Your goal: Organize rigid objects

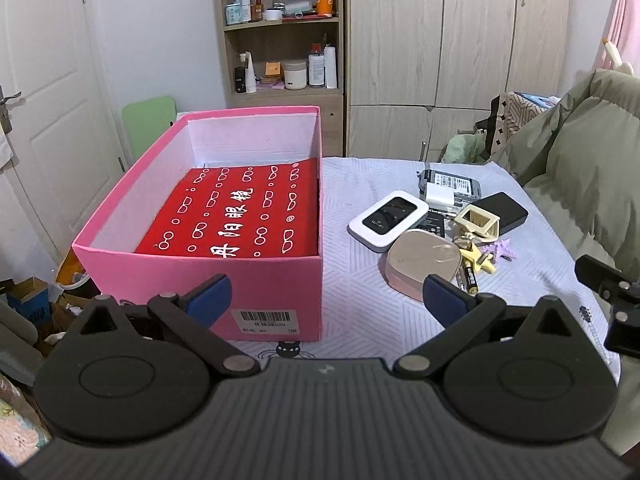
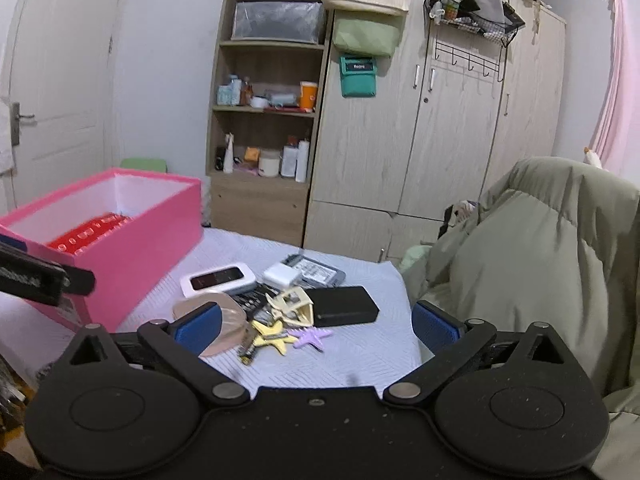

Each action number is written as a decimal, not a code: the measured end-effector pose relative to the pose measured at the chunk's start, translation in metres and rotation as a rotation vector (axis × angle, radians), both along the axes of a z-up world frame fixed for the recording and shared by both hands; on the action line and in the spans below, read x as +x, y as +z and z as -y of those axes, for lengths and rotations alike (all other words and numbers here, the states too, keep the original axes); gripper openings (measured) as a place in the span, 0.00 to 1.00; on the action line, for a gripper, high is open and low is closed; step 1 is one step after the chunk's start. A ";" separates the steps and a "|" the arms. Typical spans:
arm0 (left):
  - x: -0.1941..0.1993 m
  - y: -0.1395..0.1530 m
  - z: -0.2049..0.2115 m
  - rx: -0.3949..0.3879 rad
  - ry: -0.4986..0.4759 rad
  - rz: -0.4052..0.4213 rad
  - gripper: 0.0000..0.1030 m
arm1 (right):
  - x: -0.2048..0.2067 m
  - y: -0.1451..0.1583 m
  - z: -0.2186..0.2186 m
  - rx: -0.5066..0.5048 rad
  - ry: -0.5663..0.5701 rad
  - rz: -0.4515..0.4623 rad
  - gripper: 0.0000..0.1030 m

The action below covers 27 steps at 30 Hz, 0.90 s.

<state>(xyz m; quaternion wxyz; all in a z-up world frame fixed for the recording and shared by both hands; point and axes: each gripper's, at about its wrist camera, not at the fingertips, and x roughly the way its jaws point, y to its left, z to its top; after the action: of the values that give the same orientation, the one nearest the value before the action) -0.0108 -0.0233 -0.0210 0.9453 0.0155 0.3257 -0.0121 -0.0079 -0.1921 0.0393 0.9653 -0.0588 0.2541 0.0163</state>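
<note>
A pink box (image 1: 208, 276) (image 2: 132, 252) stands open on the left of the bed, with a red patterned case (image 1: 240, 212) lying inside. To its right lies a heap of small things: a white pocket router (image 1: 388, 218) (image 2: 218, 278), a rose-gold case (image 1: 420, 264) (image 2: 224, 312), a black power bank (image 1: 500, 208) (image 2: 344, 306), a white charger (image 1: 440, 196), a beige hair clip (image 1: 480, 220) (image 2: 292, 304), a battery (image 1: 468, 276) and star clips (image 2: 296, 336). My left gripper (image 1: 326, 300) hovers open in front of the box corner. My right gripper (image 2: 316, 328) is open above the heap.
The heap rests on a pale blue quilted cover (image 1: 360, 292). An olive duvet (image 1: 580, 168) (image 2: 540, 256) is piled on the right. Behind stand a shelf unit (image 1: 280, 32) with bottles and a wardrobe (image 1: 432, 40). A white door (image 1: 40, 80) is on the left.
</note>
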 end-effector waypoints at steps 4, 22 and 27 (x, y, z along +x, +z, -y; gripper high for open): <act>0.000 0.000 0.001 0.003 0.003 -0.001 1.00 | 0.000 -0.001 0.003 0.017 0.005 -0.005 0.99; 0.002 -0.002 0.002 0.003 -0.018 -0.006 1.00 | 0.001 0.002 0.005 0.076 0.077 -0.011 0.99; 0.007 -0.003 0.001 0.004 -0.049 -0.034 0.97 | 0.000 0.008 0.011 0.218 0.169 -0.011 1.00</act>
<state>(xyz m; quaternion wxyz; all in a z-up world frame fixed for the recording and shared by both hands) -0.0036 -0.0239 -0.0236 0.9390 0.0254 0.3412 -0.0349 -0.0076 -0.2031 0.0470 0.9597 0.0251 0.2503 0.1255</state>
